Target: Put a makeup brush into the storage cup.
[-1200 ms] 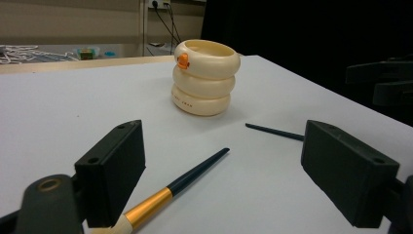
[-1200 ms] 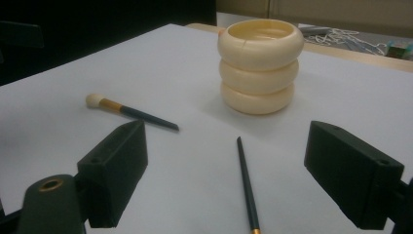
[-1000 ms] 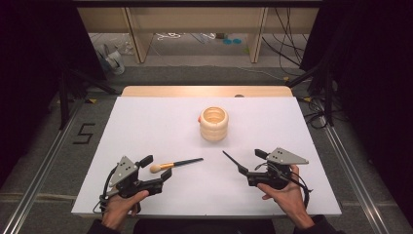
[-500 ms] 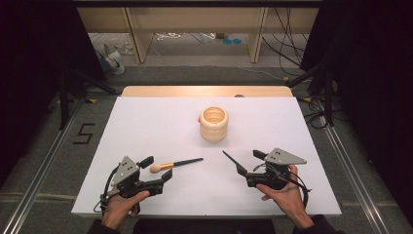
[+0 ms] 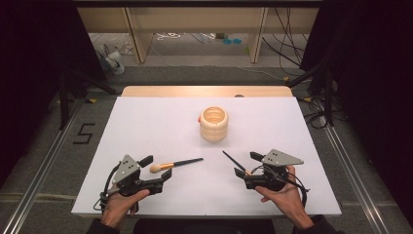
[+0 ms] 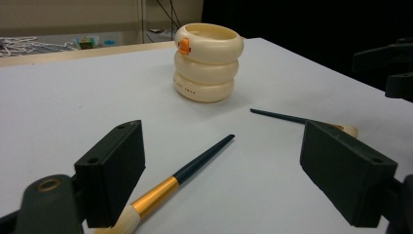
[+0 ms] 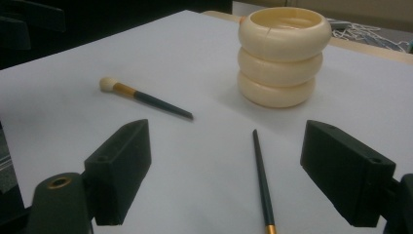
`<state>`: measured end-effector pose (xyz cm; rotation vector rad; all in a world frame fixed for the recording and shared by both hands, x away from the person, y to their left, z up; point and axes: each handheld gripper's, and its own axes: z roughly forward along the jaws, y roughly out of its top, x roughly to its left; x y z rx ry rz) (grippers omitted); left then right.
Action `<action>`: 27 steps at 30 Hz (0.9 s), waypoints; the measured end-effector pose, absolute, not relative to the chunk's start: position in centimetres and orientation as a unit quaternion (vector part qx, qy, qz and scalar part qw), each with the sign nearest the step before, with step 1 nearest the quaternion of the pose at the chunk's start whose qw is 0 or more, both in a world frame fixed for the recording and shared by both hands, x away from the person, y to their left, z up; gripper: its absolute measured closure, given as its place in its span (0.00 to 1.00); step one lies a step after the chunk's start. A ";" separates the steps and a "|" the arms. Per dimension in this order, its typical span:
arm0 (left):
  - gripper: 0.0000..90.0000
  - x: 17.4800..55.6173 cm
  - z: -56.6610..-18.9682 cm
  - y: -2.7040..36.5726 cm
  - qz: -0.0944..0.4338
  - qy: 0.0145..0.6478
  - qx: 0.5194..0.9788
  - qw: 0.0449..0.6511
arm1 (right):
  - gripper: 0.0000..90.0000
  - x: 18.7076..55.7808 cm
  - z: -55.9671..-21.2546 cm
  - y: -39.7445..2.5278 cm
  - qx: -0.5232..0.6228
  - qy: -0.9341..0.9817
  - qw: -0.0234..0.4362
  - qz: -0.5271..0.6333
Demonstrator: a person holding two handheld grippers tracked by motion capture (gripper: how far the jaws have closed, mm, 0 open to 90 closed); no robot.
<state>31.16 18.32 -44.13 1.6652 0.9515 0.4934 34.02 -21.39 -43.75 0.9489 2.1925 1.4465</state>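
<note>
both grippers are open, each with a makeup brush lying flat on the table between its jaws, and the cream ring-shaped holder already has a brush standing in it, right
Not quite: the cream holder is empty, as the high view shows. The rest holds: the left gripper and the right gripper are open, one brush lying flat at the left jaws, the other brush at the right.

The bench [image 5: 146,122] wears a white top with a strip of pale wood showing along its far edge. It stands on grey floor [image 5: 195,75] — metal rails [image 5: 355,170] run along both sides, and a black "5" [image 5: 84,132] is marked at the left. Beyond, wooden furniture legs [image 5: 132,29] and loose cables [image 5: 287,44] catch the light; the sides are dark.
</note>
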 end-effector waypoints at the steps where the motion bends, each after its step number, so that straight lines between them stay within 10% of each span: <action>1: 0.18 31.2 -44.1 18.3 0.209 0.402 0.704 0.548 | 0.22 34.1 -43.8 -21.4 0.333 0.778 0.172 0.504; 27: 0.18 31.6 -44.3 17.5 0.208 0.392 0.718 0.536 | 0.37 37.0 -44.9 -21.5 0.331 0.842 0.155 0.397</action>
